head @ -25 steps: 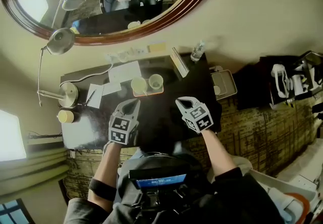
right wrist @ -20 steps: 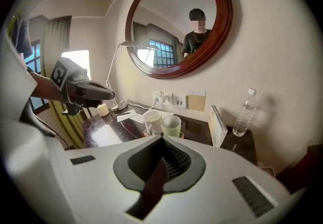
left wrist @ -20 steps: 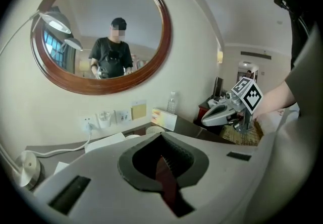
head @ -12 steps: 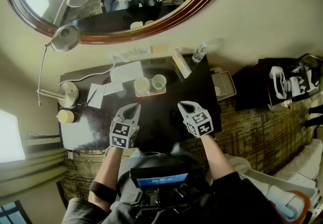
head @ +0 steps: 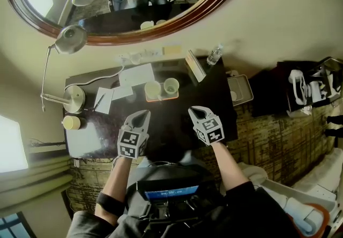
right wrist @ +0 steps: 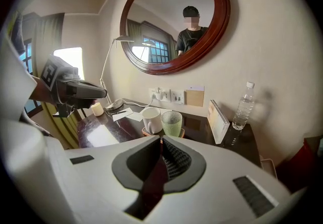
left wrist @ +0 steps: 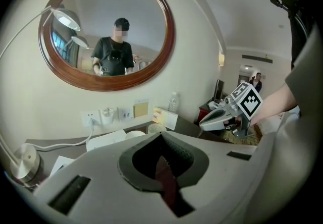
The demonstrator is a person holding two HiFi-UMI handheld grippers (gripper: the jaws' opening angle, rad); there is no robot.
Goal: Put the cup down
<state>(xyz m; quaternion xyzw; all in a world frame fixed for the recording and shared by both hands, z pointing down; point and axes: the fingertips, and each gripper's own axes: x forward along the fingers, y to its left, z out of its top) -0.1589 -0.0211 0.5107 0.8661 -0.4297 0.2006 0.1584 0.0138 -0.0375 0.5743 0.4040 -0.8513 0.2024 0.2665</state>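
Since both sets of fingers are pressed together with nothing between them, neither gripper has a cup in hand. The left gripper (head: 142,116) and right gripper (head: 194,111) hover over the near part of the dark worktop (head: 177,124), apart from the crockery. A white mug (head: 153,90) and a green glass (head: 171,86) stand upright, close side by side, on a small tray (head: 159,99) toward the wall. A bottle (head: 213,55) stands off to the right.

I cannot tell which one is the cup meant. Both look already set down to me, so the job seems either finished or not begun. If one is to be handled, I'd open the fingers wide first and come in from its free side, so the neighbour isn't knocked. I'd keep it level, lower it until the base sits flat, and only then let go and draw straight back.
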